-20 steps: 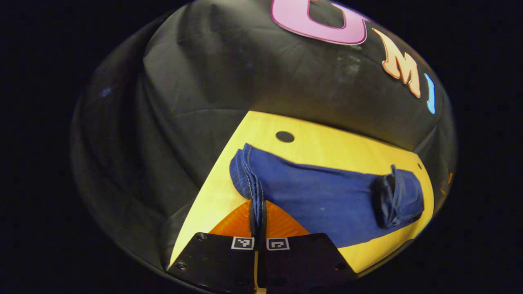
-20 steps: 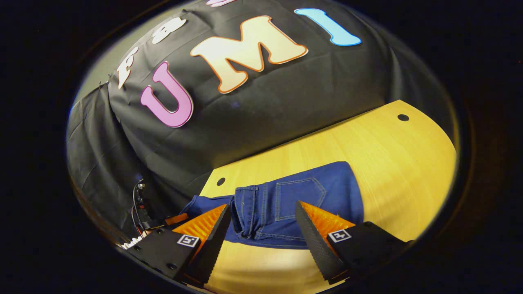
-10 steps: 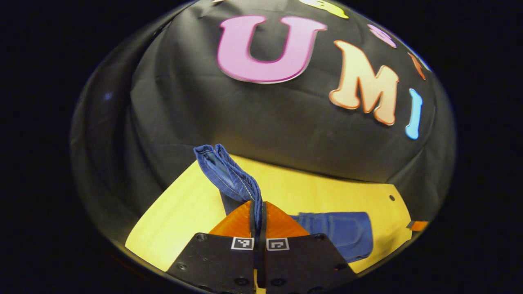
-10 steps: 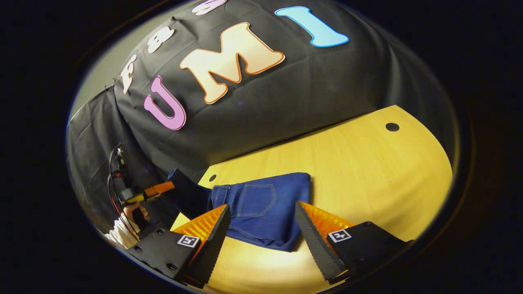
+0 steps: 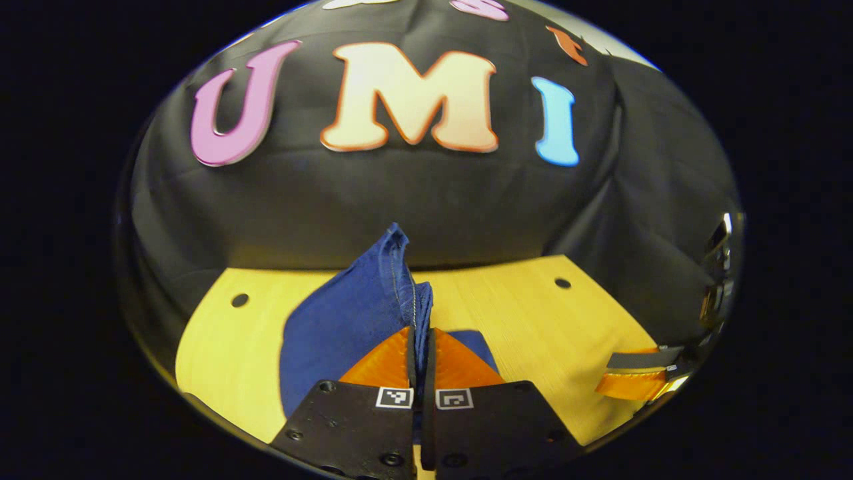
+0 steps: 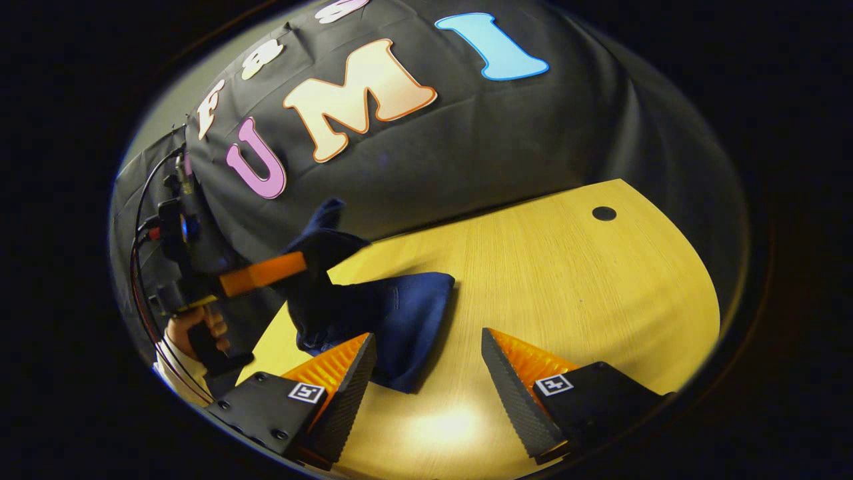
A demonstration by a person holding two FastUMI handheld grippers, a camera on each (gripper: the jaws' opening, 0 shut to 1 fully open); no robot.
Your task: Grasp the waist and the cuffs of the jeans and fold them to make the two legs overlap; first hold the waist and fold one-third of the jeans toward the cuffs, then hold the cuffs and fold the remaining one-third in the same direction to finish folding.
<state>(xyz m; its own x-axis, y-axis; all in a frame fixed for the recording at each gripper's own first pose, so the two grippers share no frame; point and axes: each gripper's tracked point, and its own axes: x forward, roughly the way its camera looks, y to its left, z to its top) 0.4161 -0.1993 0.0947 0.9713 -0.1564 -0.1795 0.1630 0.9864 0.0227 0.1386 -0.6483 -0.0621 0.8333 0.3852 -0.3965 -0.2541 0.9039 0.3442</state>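
My left gripper [image 5: 421, 347] is clamped on the cuffs [image 5: 403, 280] of the jeans [image 5: 333, 333], both fingers pressed tight on the denim, with the hem sticking up past the tips in front of the booth wall [image 5: 426, 200]. From the right gripper view I see that same gripper [image 6: 293, 263] held above the table's [image 6: 566, 280] left end, a hand [image 6: 200, 330] on its handle and cables [image 6: 143, 220] trailing from its back. The lifted cloth hangs from it down to the rest of the jeans [image 6: 393, 320], which lie folded on the wood near the left edge.

My right gripper [image 6: 426, 373] stands wide open, holding nothing, above the near side of the table. Its left finger [image 6: 346, 387] sits in front of the fold's near corner and hides a little of it; whether it touches the cloth I cannot tell. Its right finger [image 6: 520, 387] is over bare wood, well apart from the denim. In the left gripper view that gripper [image 5: 643, 373] shows at the far right edge.

A dark hole [image 6: 604, 213] marks the table's far right corner, and two more [image 5: 240, 300] [image 5: 562, 283] lie either side of the raised cloth.
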